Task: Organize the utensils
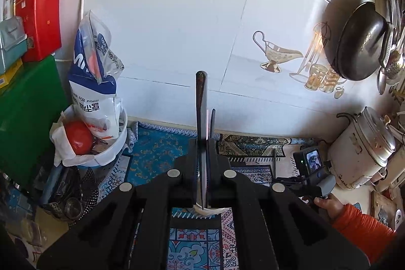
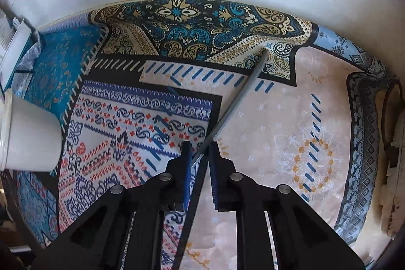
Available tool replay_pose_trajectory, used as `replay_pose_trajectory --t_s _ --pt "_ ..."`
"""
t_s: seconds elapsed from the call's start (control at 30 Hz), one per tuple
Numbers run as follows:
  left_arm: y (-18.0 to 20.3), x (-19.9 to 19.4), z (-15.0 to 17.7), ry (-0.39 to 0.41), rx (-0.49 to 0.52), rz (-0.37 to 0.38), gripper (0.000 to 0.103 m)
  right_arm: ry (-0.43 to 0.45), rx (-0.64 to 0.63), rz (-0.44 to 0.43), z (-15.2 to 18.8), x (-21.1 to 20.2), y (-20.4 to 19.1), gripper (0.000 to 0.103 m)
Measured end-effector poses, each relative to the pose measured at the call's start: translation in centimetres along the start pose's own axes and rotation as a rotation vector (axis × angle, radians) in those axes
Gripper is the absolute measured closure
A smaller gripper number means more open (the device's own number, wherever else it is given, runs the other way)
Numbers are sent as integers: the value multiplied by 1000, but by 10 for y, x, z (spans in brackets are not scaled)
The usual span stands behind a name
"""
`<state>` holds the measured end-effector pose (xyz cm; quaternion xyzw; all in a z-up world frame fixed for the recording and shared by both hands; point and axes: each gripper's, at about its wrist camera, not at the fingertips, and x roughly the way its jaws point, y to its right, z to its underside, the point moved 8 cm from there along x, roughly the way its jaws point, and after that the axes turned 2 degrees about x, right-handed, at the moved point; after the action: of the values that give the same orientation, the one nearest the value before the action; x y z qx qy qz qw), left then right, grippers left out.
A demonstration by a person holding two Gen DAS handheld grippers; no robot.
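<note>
Left hand-held gripper [image 1: 203, 143]: clenched on a dark, glossy utensil handle [image 1: 201, 103] that stands upright above the patterned cloth [image 1: 157, 151].
Right hand-held gripper [image 2: 200, 153]: clamped on a thin grey rod [image 2: 238, 103] slanting away over the cloth.
Left view only: white bowl [image 1: 111, 151] left of the handle, holding a red ball [image 1: 78, 138] and a plastic bag [image 1: 96, 82]; rice cooker [image 1: 364, 148] and hanging black pan [image 1: 359, 42] far right.
Right view only: white cup [image 2: 27, 141] left of the rod, contents hidden.
</note>
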<state>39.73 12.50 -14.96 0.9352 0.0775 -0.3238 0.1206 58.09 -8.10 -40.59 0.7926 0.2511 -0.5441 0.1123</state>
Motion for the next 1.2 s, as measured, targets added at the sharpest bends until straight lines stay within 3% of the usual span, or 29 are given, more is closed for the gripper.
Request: replay_pose_trajectory --t_s 0.3,0.47,0.63,0.83,1.1,1.2 --pt "20 7 -7 15 60 -2 99 -64 -110 25 68 -23 28 97" --pt "28 17 1 -2 82 -15 99 -65 -46 -12 95 -39 51 97" --pt "30 26 9 -18 92 -43 99 -57 20 0 76 -33 71 97" --pt "26 29 13 -28 76 -75 99 -53 -5 14 39 -29 76 96" --pt "22 28 15 -32 53 -100 99 -65 31 -77 26 -34 78 96" --pt "23 29 14 -30 54 -106 99 -80 21 -103 23 -37 65 82"
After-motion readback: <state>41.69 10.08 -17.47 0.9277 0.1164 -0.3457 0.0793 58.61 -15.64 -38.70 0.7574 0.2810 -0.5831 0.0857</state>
